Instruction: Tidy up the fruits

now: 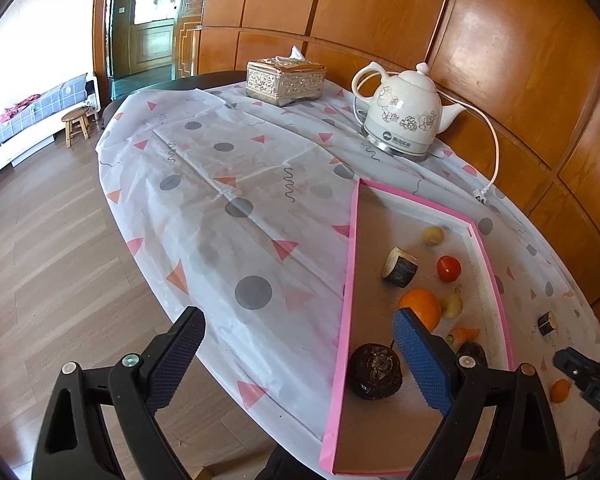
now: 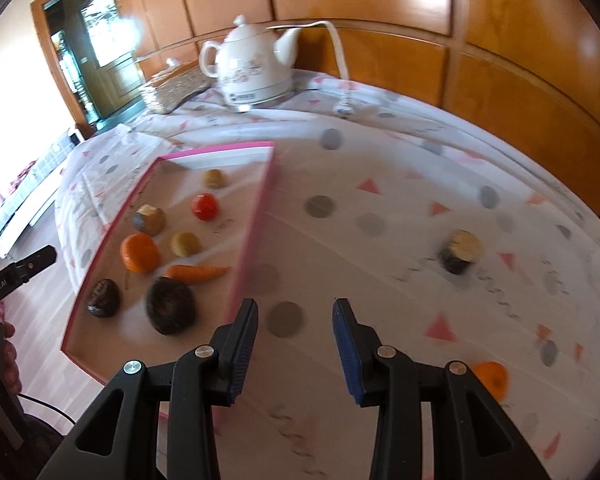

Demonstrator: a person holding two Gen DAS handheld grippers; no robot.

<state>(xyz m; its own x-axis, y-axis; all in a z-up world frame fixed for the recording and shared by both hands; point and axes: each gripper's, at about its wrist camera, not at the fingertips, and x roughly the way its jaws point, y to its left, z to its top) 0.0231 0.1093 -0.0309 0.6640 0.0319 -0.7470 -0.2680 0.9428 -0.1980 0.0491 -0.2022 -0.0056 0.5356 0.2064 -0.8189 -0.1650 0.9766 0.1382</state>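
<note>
A pink-rimmed tray (image 1: 350, 264) is seen on the right part of a table covered with a patterned cloth (image 1: 228, 184). In the left wrist view the left gripper (image 1: 296, 360) is held with its jaws wide apart and nothing between them; its right finger reaches over the near end of the tray, just in front of a large orange (image 1: 418, 306).

Inside the tray, from far to near, a small yellowish fruit (image 1: 433, 235), a red tomato (image 1: 448, 268), a cut dark-skinned chunk (image 1: 399, 267), the large orange, a second pale fruit (image 1: 452, 305), a carrot (image 1: 462, 336) and two dark, wrinkled fruits, the nearer (image 1: 375, 371) beside the pink rim, are found.

In the right wrist view, which is blurred, the right gripper (image 2: 296, 356) is held above the cloth to the right of the tray, its jaws apart and empty. Outside the tray, a small orange fruit (image 2: 492, 378) lies on the cloth just right of the right gripper, partly hidden by it, and a second dark-skinned chunk (image 2: 460, 256) lies farther out, well apart from the tray.

At the far side of the table a white kettle (image 1: 404, 114) and a tissue box (image 1: 286, 80) are set, before a wooden panelled wall (image 1: 500, 60).
</note>
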